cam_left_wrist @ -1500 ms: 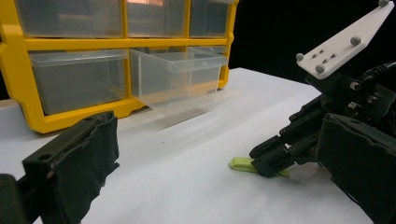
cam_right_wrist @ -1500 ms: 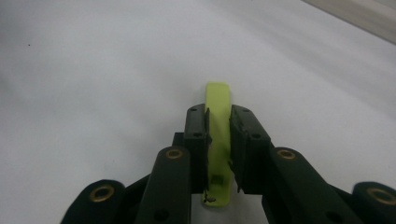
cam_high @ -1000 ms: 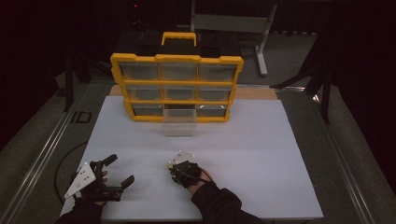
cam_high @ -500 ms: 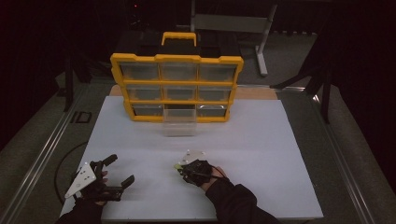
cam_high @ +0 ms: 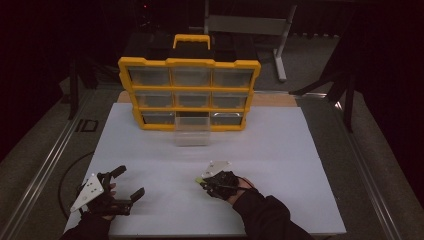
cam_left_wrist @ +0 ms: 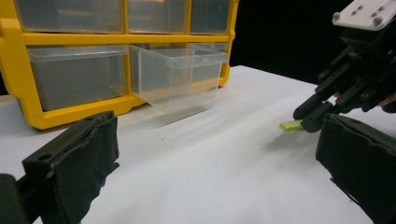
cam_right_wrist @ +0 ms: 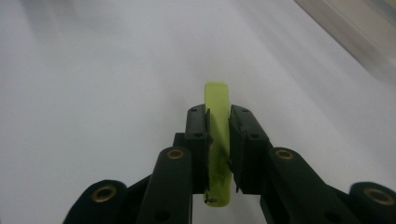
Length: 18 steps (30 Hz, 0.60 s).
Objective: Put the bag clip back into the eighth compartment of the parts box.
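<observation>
A white table (cam_high: 300, 150) seen from above, with a yellow drawer cabinet (cam_high: 189, 92) standing at the upper middle of the frame. One clear drawer (cam_high: 192, 131) in the cabinet's bottom row, middle column, is pulled out toward the viewer and looks empty.

In the lower middle of the high view, the right gripper (cam_high: 202, 181) is clenched on a small, flat yellow-green strip (cam_high: 199, 180). The right gripper view shows the strip (cam_right_wrist: 217, 140) pinched on edge between the two black pads, its tip sticking out past them over bare table. In the left gripper view, the strip (cam_left_wrist: 292, 125) sits at the right of the frame, just above the table, well short of the drawer (cam_left_wrist: 180, 74).

So the pick-up appears done. Judging by the open drawer, what is left is to carry the strip up the table, drop it in, and probably push the drawer shut.

The right hand (cam_high: 235, 186) reaches in from the bottom edge, its gripper pointing to the left and held low. The left gripper (cam_high: 127, 185) rests at the lower left, its jaws spread wide with nothing between them.
</observation>
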Each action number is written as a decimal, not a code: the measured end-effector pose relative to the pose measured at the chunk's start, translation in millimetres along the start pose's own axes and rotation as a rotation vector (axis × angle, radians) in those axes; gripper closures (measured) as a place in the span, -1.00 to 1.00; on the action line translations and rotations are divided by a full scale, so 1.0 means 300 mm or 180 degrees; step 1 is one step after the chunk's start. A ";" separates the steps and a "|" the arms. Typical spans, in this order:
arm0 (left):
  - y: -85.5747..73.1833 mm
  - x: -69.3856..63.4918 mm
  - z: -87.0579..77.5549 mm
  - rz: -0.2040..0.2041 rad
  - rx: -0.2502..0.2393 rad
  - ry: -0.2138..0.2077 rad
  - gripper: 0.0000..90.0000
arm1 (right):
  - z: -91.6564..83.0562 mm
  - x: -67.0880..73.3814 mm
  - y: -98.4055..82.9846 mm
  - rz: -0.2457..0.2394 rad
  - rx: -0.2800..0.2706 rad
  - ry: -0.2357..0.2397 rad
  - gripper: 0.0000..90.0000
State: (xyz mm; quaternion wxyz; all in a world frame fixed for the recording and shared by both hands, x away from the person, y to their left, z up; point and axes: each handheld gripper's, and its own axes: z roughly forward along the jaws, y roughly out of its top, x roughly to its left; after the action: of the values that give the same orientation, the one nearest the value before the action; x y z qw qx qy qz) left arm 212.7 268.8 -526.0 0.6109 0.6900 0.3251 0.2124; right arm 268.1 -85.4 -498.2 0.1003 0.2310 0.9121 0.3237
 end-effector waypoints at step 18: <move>-0.001 0.000 0.002 -0.0018 -0.0002 0.0004 -1.00 | -0.157 -0.059 0.056 -0.0062 -0.0179 -0.0036 0.74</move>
State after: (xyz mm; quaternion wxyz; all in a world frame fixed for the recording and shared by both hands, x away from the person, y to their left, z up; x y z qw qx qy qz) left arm 212.9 268.3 -526.4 0.6114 0.6887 0.3274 0.2113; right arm 274.0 -108.1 -450.8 0.1151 0.2210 0.9042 0.3469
